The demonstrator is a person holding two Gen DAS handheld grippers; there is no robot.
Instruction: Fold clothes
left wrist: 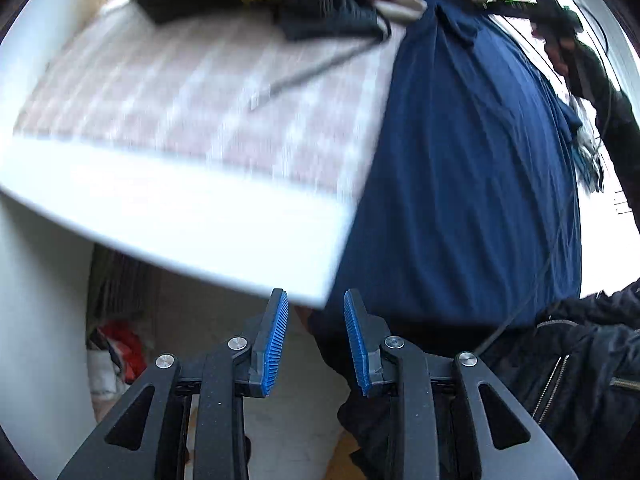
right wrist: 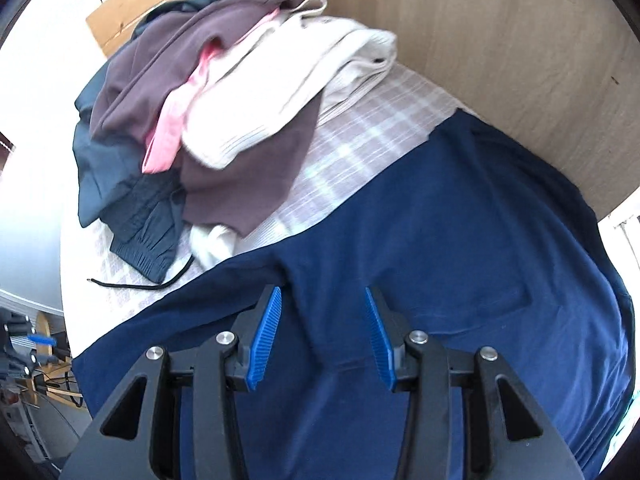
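A navy blue garment (right wrist: 460, 240) lies spread over the checked cloth surface (right wrist: 360, 140) and hangs over its near edge. My right gripper (right wrist: 323, 292) hovers just above the garment, open, with nothing between its blue pads. In the left wrist view the same navy garment (left wrist: 472, 184) drapes down the right side of the surface. My left gripper (left wrist: 315, 294) is open and empty off the white front edge (left wrist: 180, 208), just left of the hanging cloth. This view is blurred.
A pile of unfolded clothes (right wrist: 208, 120) in purple, pink, cream and dark teal lies at the far left, with a black drawstring (right wrist: 132, 286) trailing out. A wooden panel (right wrist: 480, 40) stands behind. A person's dark jacket (left wrist: 592, 360) is at lower right.
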